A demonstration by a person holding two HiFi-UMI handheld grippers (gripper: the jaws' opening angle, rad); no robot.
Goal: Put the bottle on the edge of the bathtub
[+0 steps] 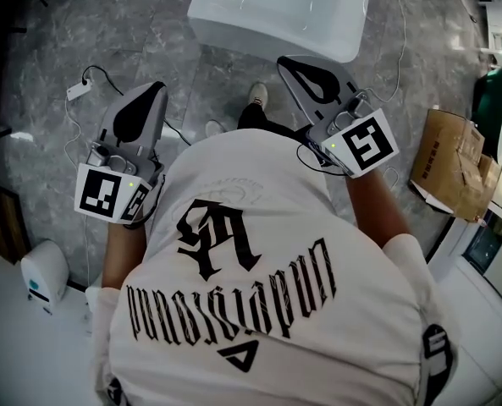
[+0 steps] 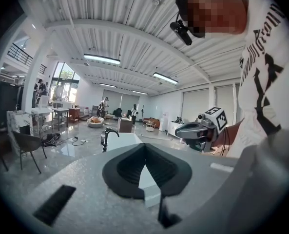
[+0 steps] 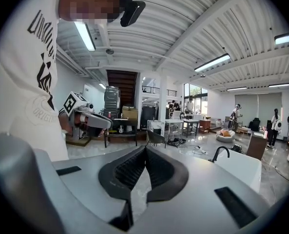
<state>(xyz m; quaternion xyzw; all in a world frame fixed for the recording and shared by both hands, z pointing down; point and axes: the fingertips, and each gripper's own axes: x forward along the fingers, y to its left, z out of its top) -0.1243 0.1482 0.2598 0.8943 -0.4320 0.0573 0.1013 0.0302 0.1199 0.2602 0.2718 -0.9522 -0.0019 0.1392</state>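
**Both grippers closed and empty, bottle seems to stand on the tub**

Left gripper is clenched: in its own view the two dark jaws meet at the tips and they grasp nothing. The right gripper is the same, its jaws are pressed together on themselves with no thing between them.

From the head view, the person wears a white shirt with black print and holds both grippers in front of the body, the left one lower and the right one closer to the bathtub. The white bathtub stands on the gray marble floor, just beyond the person's shoe. Both grippers are apart from it.

What looks like the bottle shows only in the left gripper view. It is a small dark upright thing on the rim of the bathtub, just beside the black tap. It is too small to say for sure that this is the bottle.

On the floor to the person's right lies a brown cardboard box. A white cable lies on the floor near the left gripper.
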